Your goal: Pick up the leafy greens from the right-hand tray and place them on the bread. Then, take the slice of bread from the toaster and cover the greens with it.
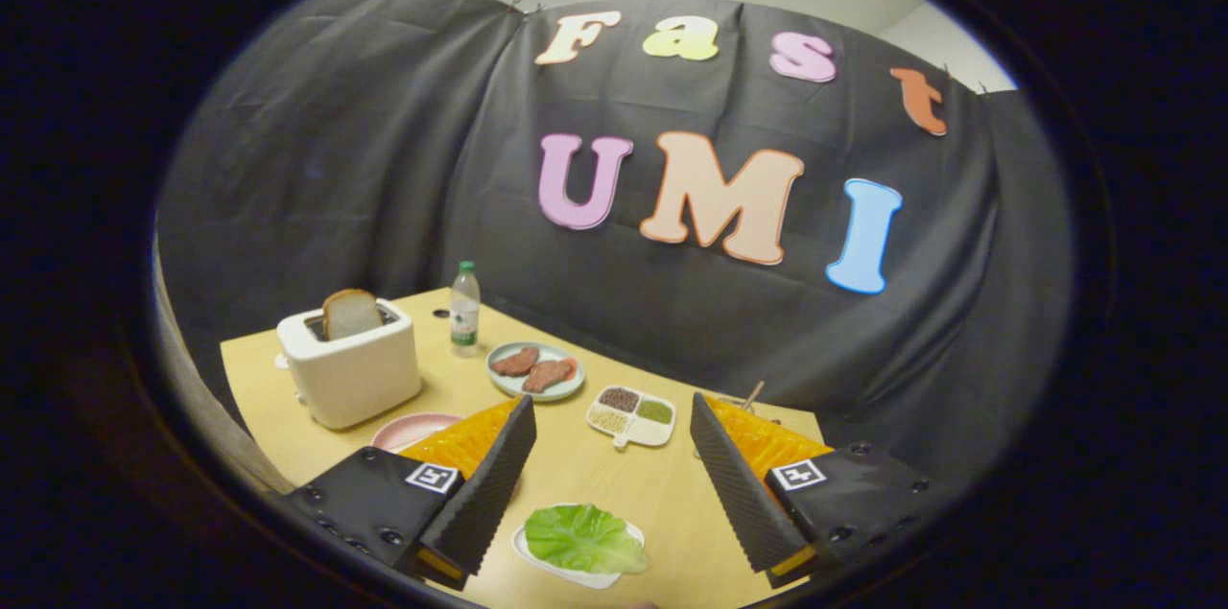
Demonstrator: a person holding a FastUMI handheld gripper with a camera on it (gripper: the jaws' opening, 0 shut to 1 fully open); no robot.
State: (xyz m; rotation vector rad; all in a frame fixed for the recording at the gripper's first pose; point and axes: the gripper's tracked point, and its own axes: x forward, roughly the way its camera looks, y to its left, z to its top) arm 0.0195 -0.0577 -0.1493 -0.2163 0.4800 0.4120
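1. Gripper view: the gripper (pixel 612 417) is held above a light wooden table (pixel 576 470), its two fingers spread wide apart with nothing between the pads, so the jaws are released.
2. Low between the fingers, nearer than their tips, a white tray (pixel 566 569) lies on the table with the leafy greens (pixel 583 539) flat on it; neither finger touches the leaf or the tray.
3. Just ahead of the fingertips, a little toward the right finger, sits a small divided dish (pixel 633 417) holding three sorts of grains or seeds.
4. Beyond that dish, ahead of the left fingertip, is a pale green plate (pixel 535 371) with two brownish pieces of food on it.
5. Further on, a clear plastic bottle (pixel 464 310) with a green cap stands upright near the table's far edge.
6. Beyond the left finger stands a white toaster (pixel 350 374), with a slice of bread (pixel 350 313) sticking up out of its slot.
7. A pink plate (pixel 408 430) lies in front of the toaster, partly hidden behind the left finger; what lies on it cannot be told.
8. A thin stick (pixel 753 394) pokes up behind the right fingertip.
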